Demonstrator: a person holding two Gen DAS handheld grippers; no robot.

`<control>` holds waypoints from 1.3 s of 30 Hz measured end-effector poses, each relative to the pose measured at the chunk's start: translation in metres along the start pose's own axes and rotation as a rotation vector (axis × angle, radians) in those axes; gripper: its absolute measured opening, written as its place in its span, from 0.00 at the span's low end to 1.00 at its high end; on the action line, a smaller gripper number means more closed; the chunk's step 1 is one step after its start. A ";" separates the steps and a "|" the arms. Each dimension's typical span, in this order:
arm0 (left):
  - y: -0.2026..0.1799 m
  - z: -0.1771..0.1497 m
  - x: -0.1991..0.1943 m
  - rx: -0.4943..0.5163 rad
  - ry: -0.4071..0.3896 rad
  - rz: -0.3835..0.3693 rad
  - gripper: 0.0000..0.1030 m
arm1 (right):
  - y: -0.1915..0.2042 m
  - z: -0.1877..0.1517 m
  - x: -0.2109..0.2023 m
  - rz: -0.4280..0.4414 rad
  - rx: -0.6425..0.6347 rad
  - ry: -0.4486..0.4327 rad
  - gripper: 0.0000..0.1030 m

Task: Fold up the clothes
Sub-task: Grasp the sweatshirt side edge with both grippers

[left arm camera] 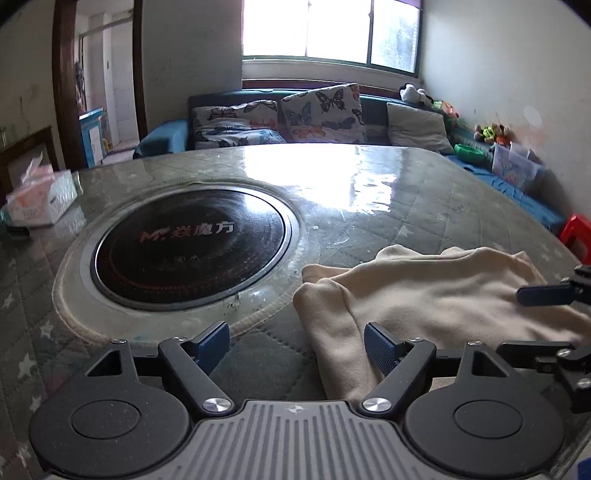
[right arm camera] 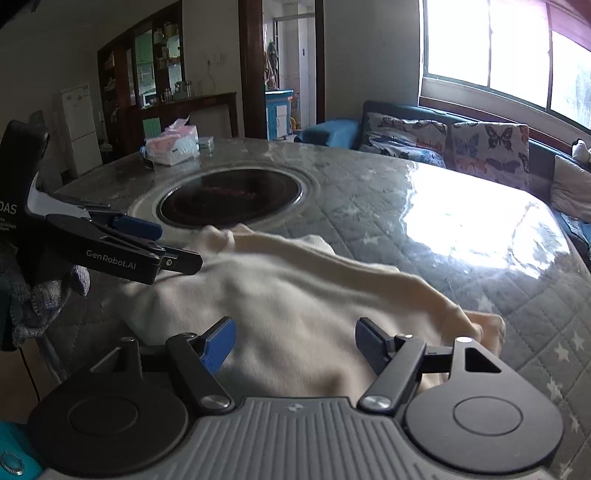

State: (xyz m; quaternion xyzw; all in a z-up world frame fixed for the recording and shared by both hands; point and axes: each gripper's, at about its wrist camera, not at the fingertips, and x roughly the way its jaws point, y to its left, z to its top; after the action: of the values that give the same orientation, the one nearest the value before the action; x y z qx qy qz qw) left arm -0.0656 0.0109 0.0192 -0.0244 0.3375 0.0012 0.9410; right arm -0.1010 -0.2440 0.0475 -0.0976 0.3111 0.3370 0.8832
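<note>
Both grippers' jaws spread over cream garment (right arm camera: pixel 295 295) on quilted table (left arm camera: pixel 369 221), round hotplate (left arm camera: pixel 188 243) and tissue box (left arm camera: pixel 40 199) beyond.

Window (left arm camera: pixel 330 31) glare, dim fisheye edges

Cream garment (left arm camera: pixel 424 291) seen ahead of tongs, plain. Blue pads (left arm camera: pixel 212 345) noted on black left gripper (left arm camera: pixel 297 347). Grey-green quilted star pattern seen on table cover (left arm camera: pixel 406 206). Black round hob (left arm camera: pixel 188 247) beyond, red lettering. Butterfly print noted on cushions (left arm camera: pixel 325 114).
</note>
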 end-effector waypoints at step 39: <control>0.036 -0.005 -0.033 -0.084 -0.012 -0.059 0.83 | 0.068 0.009 0.017 0.097 -0.282 0.006 0.69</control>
State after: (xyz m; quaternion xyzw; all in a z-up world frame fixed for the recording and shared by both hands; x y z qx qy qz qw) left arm -0.0954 0.0471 0.0346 -0.0738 0.3307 -0.0123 0.9408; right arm -0.1317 -0.1798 0.0471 -0.2067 0.2678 0.4194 0.8424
